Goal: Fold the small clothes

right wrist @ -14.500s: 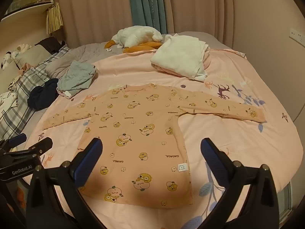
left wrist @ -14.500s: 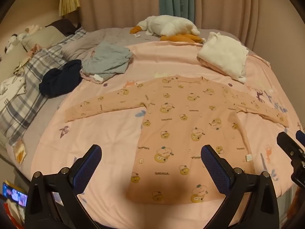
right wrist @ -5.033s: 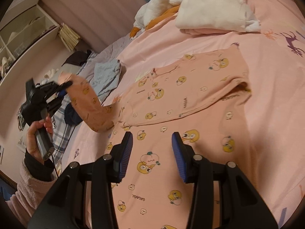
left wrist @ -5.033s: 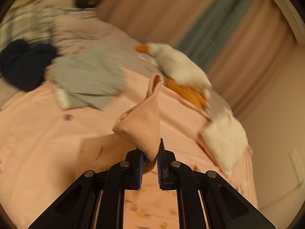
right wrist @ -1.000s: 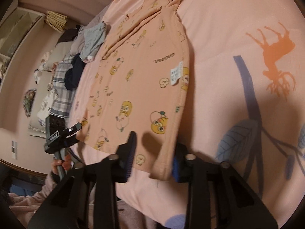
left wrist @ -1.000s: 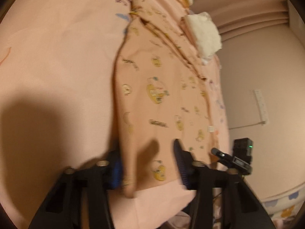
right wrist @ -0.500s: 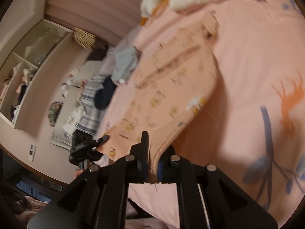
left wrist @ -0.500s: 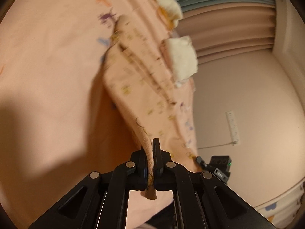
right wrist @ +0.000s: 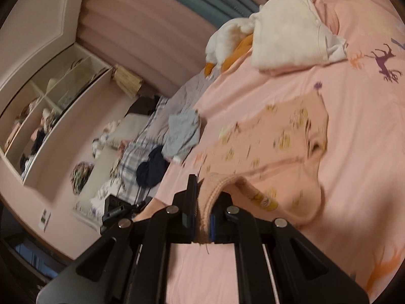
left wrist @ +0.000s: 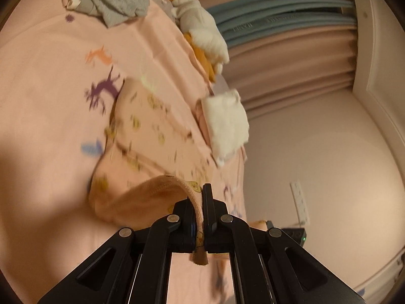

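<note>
A peach baby top [left wrist: 152, 131] with yellow cartoon prints lies on the pink bedsheet [left wrist: 45, 81], sleeves folded in. My left gripper [left wrist: 200, 202] is shut on its bottom hem at one corner and holds it lifted above the bed. My right gripper [right wrist: 202, 197] is shut on the other hem corner of the top [right wrist: 273, 136], also lifted. The hem curls over toward the collar. The left gripper shows in the right wrist view [right wrist: 116, 210], the right gripper in the left wrist view [left wrist: 291, 233].
A folded white garment [left wrist: 225, 126] and a white-and-orange plush toy [left wrist: 202, 35] lie beyond the top. A grey garment [right wrist: 182, 131], a dark navy one [right wrist: 149, 169] and a plaid blanket [right wrist: 131, 157] lie to the left. Curtains [left wrist: 278, 50] hang behind; shelves [right wrist: 50, 96] stand at left.
Both grippers closed on the hem corners within the last second. They have since lifted the hem higher and carried it forward over the body of the top.
</note>
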Motion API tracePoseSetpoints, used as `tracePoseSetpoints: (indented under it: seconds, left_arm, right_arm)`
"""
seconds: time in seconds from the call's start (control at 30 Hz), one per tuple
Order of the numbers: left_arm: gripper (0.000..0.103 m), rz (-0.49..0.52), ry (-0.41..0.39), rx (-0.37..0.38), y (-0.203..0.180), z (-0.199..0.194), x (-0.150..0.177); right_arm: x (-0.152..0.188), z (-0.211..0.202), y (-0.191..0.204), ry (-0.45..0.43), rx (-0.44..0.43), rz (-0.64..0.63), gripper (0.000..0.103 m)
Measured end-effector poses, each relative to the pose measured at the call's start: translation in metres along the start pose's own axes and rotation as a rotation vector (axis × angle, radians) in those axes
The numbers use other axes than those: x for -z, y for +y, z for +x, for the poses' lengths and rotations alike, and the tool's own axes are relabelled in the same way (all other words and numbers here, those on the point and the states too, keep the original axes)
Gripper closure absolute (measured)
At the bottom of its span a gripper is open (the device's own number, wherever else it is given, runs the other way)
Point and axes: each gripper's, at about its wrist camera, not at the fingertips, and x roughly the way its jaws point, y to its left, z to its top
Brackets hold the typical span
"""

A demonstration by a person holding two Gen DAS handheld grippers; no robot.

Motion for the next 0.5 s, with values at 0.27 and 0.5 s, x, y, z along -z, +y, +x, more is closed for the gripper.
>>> tracePoseSetpoints:
  seconds: [0.27, 0.5]
  left_arm:
    - [0.103, -0.027, -0.033, -0.051, 0.006, 0.053, -0.074]
    - [0.103, -0.111, -0.012, -0.115, 0.040, 0.107, -0.119]
  right_arm:
    - [-0.074, 0.054, -0.041, -0.052, 0.059, 0.108, 0.094]
    - [-0.117, 0.111, -0.089, -0.017, 0.159, 0.201, 0.094]
